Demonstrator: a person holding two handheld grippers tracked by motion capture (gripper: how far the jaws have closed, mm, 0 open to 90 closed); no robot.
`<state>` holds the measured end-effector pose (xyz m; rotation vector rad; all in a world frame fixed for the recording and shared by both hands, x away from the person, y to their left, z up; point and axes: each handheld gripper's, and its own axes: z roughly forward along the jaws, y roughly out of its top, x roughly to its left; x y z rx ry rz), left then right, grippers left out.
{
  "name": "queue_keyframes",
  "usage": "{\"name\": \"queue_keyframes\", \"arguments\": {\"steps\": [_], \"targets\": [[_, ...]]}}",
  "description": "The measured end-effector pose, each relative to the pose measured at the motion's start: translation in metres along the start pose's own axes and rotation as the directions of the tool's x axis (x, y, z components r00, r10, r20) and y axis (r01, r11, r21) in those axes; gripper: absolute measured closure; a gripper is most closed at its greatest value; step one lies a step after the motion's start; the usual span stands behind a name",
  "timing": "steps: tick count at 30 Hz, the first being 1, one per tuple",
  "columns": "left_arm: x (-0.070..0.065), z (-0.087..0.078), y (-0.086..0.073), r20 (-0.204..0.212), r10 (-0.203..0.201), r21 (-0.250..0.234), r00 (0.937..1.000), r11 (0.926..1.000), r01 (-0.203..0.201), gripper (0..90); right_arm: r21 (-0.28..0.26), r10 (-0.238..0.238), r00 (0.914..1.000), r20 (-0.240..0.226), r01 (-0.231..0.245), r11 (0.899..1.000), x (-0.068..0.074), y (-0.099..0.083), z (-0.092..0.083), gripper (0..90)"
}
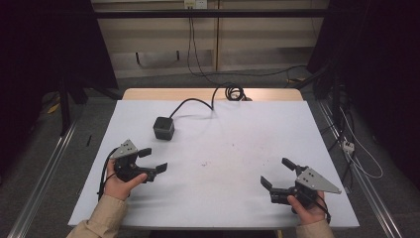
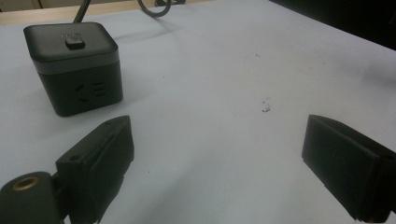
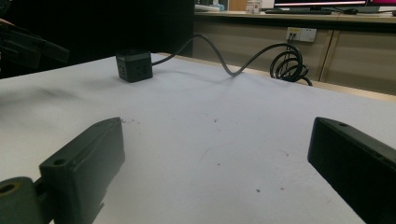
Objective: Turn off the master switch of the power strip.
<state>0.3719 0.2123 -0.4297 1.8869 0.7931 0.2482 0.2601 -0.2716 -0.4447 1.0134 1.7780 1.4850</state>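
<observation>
1. High view showed us holding the left gripper [image 1: 152, 160] and the right gripper [image 1: 278, 171] low over the white worktop [image 1: 233, 144], both with jaws spread wide and nothing between them.
2. We saw the black socket cube [image 1: 163, 128] standing upright just ahead of the left jaws and a little to their outer side, apart from them; from the right jaws it sat well ahead and far off to the left.
3. Its grey cable [image 1: 195, 103] ran away from the cube, beyond both jaws, to a coil [image 1: 235, 92] at the far edge of the worktop.
4. We judged the cube to be the thing in hand, and the reach not yet begun.
5. Risks as we judged them: the left jaws stood offset from the cube, so closing without re-aiming could clip one corner and spin or push it; the smooth sides might slip in a shallow pinch; the stiff cable could drag the cube askew once lifted.
</observation>
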Motion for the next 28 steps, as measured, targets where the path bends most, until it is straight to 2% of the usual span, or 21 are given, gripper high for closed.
{"name": "queue_keyframes", "arguments": {"steps": [13,28], "targets": [[-0.001,-0.013,-0.011,-0.025,-0.003,0.003,0.9997,1.0,0.003,9.0,0.002,0.0,1.0,0.003,0.0,1.0,0.0,0.0,0.0,3.2],[-0.001,-0.02,-0.019,-0.029,0.0,-0.004,0.9996,1.0,0.0,9.0,0.012,-0.007,1.0,-0.003,0.007,1.0,0.001,-0.001,0.002,3.2]]}}
